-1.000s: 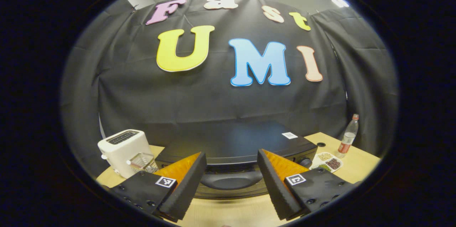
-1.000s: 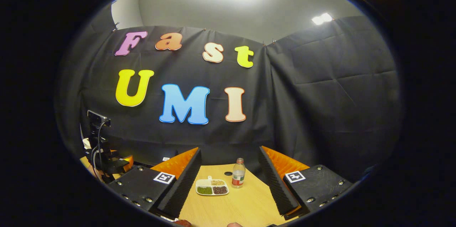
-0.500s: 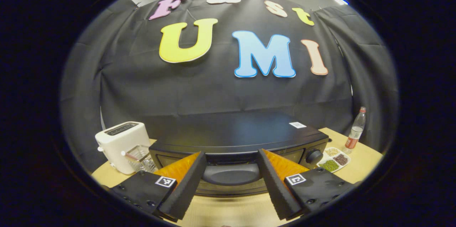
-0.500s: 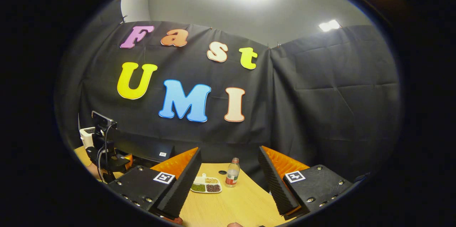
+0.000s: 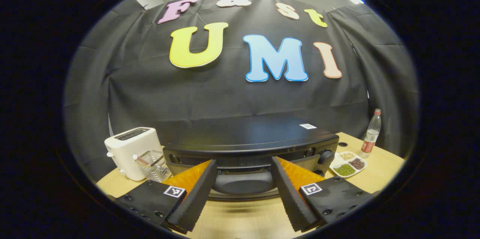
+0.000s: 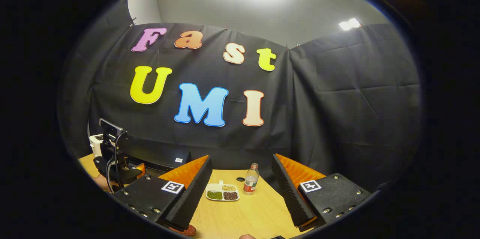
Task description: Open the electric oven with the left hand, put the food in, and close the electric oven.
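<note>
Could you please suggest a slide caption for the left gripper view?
Open left gripper lined up on the black electric oven's curved door handle, white toaster alongside.

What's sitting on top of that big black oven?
On the black electric oven, the flat top carries a small white sticker near its right rear corner. The part behind the left gripper fingers is the door front, not the top.
</note>
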A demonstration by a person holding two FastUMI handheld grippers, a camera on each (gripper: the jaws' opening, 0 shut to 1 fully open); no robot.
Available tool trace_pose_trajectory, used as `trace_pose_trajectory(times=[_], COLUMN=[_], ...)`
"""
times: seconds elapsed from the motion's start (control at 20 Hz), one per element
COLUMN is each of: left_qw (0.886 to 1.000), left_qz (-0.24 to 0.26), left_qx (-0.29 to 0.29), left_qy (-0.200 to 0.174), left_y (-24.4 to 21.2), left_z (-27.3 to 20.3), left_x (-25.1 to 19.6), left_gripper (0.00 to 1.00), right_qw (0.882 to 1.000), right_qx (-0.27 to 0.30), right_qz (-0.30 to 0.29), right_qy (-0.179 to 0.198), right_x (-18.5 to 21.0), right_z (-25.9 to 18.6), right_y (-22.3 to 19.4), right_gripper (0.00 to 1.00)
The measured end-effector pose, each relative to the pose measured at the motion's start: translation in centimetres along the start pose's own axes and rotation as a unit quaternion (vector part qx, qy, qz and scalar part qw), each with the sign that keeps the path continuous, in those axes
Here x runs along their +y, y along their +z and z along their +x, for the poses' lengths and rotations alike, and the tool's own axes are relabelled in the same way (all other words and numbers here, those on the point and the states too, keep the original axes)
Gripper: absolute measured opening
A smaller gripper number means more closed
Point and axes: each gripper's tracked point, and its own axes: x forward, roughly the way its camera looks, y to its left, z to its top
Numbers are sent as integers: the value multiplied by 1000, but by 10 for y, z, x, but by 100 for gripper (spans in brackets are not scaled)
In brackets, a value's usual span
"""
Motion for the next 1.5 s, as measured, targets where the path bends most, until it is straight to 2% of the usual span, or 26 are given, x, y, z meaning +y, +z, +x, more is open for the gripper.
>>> trace_pose_trajectory(times=[0.1,0.3,0.35,0.4,0.8,0.85,0.95,1.0,1.1,1.15,1.35,1.45,1.5], left_qw=[1000,1000,1000,1000,999,999,999,998,998,997,993,991,991], left_qz=[0,-1,0,0,-10,-14,-13,-8,-3,-5,-11,4,9], left_qx=[3,11,13,15,40,45,49,51,61,72,116,128,130], left_qy=[0,4,5,7,18,19,21,22,24,26,35,42,44], left_y=[-3,-14,-18,-21,-57,-62,-69,-74,-86,-96,-139,-150,-151], left_z=[-7,-23,-27,-31,-56,-59,-66,-68,-74,-78,-86,-92,-94], left_x=[-1,-2,-2,-3,-6,-5,-7,-8,-11,-11,-14,-14,-14], left_gripper=[91,100,96,100,100,91,100,96,100,96,100,92,97], right_qw=[1000,1000,1000,1000,999,999,998,998,997,997,995,995,994], right_qx=[2,3,3,3,20,22,28,33,44,48,60,66,69], right_qz=[2,2,0,-1,-8,-8,-5,-3,0,3,15,19,21], right_qy=[5,14,16,19,43,46,52,56,63,66,73,78,82], right_x=[0,0,0,-1,-1,0,-1,0,0,0,-2,-4,-4], right_z=[-1,-4,-5,-6,-15,-16,-18,-19,-22,-23,-30,-32,-33], right_y=[-1,-1,-2,-2,-13,-15,-19,-23,-30,-32,-40,-46,-51], right_gripper=[96,96,96,96,96,96,96,96,96,96,96,96,96])
